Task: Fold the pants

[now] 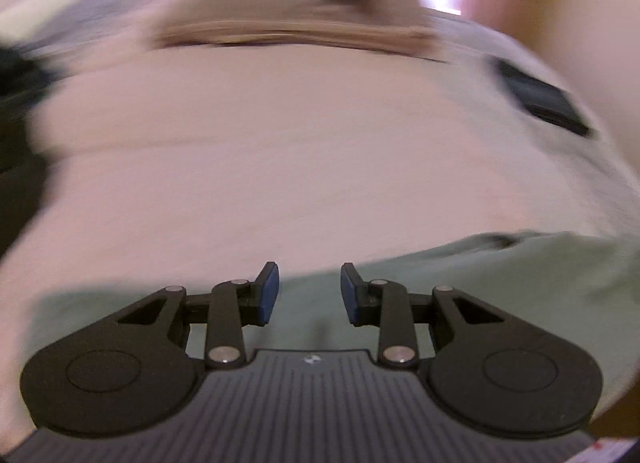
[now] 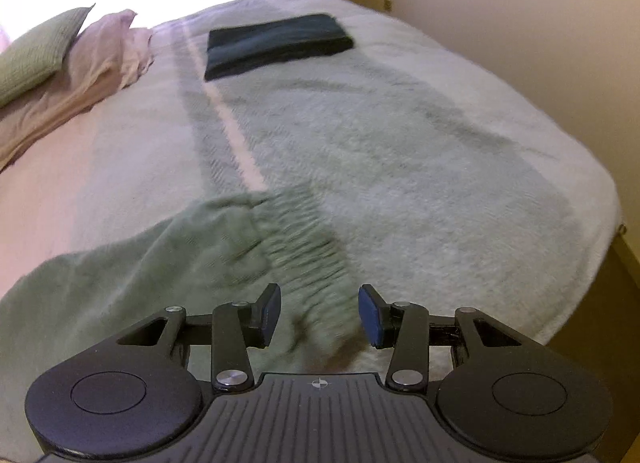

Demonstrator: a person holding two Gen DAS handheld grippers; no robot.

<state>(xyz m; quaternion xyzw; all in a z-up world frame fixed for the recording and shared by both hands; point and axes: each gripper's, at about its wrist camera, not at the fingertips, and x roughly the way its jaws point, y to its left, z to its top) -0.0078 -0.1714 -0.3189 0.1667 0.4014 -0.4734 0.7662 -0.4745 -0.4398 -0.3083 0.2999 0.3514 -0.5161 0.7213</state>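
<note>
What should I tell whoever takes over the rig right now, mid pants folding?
Left tongs: open, nothing between them, above the green pants.
Right tongs: open, empty, over the pants' gathered waistband.
Pants: lying on the bed near its front edge; how far they are folded cannot be told.
Also on the bed: a dark folded cloth further back, pillows at the left.
Done: dark cloth looks folded.
Left: grip the green pants, fold them.

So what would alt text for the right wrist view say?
An open hand-held gripper hovers over green pants, their gathered waistband between the fingers, on a pale bedspread. Farther off lie a folded dark garment and pillows.
</note>
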